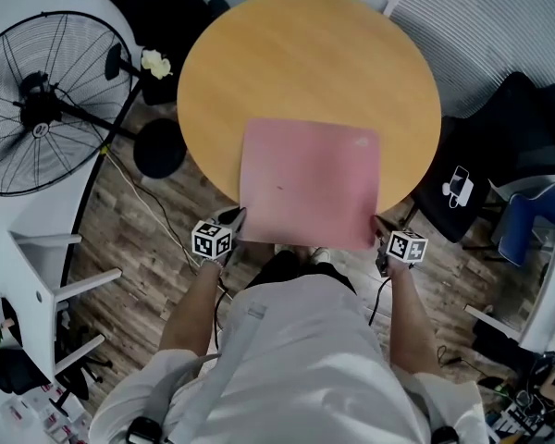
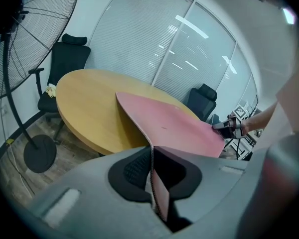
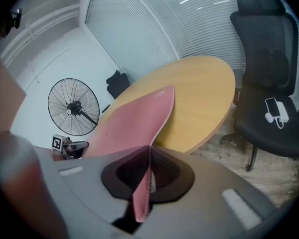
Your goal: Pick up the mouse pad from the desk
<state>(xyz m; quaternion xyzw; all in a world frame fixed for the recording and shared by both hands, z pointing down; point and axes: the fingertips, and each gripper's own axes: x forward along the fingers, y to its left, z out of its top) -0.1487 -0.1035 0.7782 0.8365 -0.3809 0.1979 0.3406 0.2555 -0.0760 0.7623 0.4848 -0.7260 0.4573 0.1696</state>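
Now both near corners are pinched: my left gripper is clamped on the pink mouse pad at its 7 o'clock corner, and my right gripper on its 5 o'clock corner. Near edge overhangs the round wooden table; the rest lies over the tabletop. Standing fan at 9 o'clock, black office chair at 3 o'clock.

The mouse pad lies over the lower edge of the desk, mid-frame; a fan stands upper left, a chair right.
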